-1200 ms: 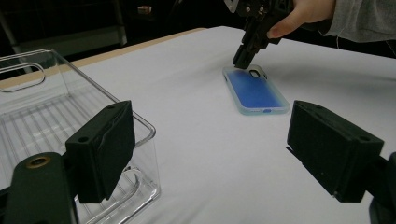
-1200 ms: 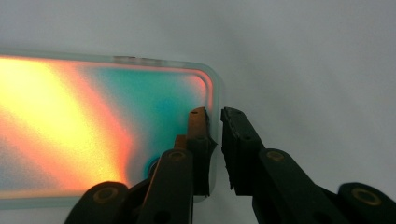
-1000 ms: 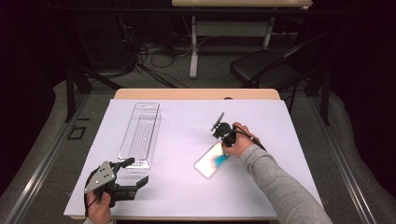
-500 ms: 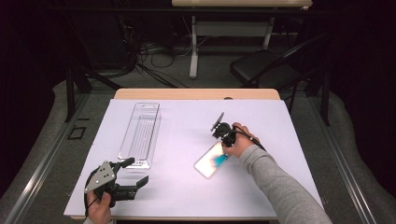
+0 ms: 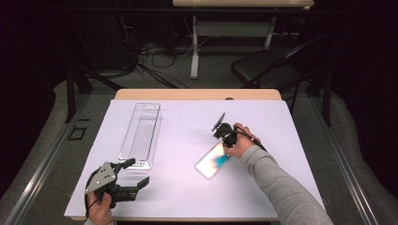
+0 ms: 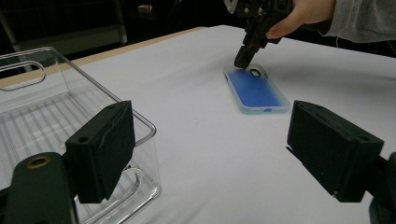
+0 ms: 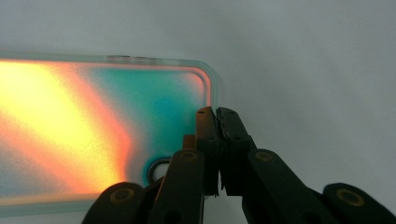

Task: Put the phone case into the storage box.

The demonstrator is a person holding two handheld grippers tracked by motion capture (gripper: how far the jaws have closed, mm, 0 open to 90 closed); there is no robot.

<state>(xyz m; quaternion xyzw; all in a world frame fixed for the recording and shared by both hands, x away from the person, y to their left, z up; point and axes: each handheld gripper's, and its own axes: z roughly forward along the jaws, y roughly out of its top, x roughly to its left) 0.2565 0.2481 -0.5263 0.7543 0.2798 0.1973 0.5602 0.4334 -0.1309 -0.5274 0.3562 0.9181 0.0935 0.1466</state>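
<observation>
A clear-rimmed phone case (image 5: 213,161) with a shiny blue-green inside lies flat on the white table right of centre. My right gripper (image 5: 228,146) points down at its far corner, jaws pressed together on the rim beside the camera hole (image 7: 159,169). In the right gripper view the tips (image 7: 217,112) sit right on the case (image 7: 93,126) edge. The left gripper view shows that gripper (image 6: 243,60) touching the case (image 6: 257,91). My left gripper (image 5: 139,171) rests open near the front left edge, with nothing between its pads (image 6: 100,149).
A long clear plastic bin (image 5: 141,133) lies on the left half of the table, its near end just beyond my left gripper. The bin (image 6: 46,116) has a ribbed floor and a handle slot. A chair (image 5: 267,70) and cables stand beyond the far edge.
</observation>
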